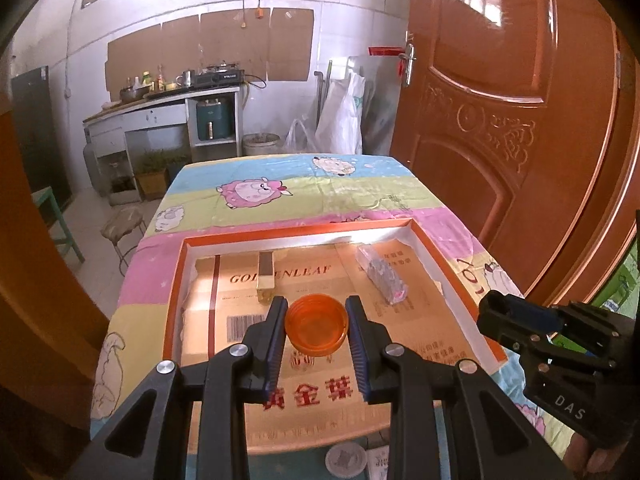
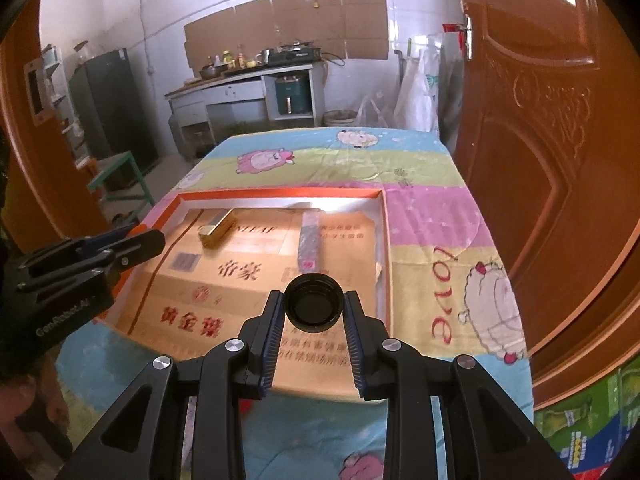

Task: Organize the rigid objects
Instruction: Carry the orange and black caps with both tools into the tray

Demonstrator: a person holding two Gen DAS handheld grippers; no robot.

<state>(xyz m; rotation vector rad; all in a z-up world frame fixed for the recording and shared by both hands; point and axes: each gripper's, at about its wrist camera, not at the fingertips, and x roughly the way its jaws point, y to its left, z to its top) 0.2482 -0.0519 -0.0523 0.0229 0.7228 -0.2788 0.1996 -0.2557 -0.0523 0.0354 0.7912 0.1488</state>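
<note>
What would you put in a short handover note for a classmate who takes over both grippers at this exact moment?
Left gripper: shut on the orange cap, held over the tray.
Right gripper: shut on the black cap, held over the tray's near right part.
Tray: orange-rimmed, lined with flattened cardboard, on the cartoon tablecloth.
Done: a gold bar-shaped box and a clear wrapped block already lie inside.
Left: both caps are not yet set down; probably place them in the tray. A silvery disc lies on the cloth outside the near edge, possibly still to sort.
</note>
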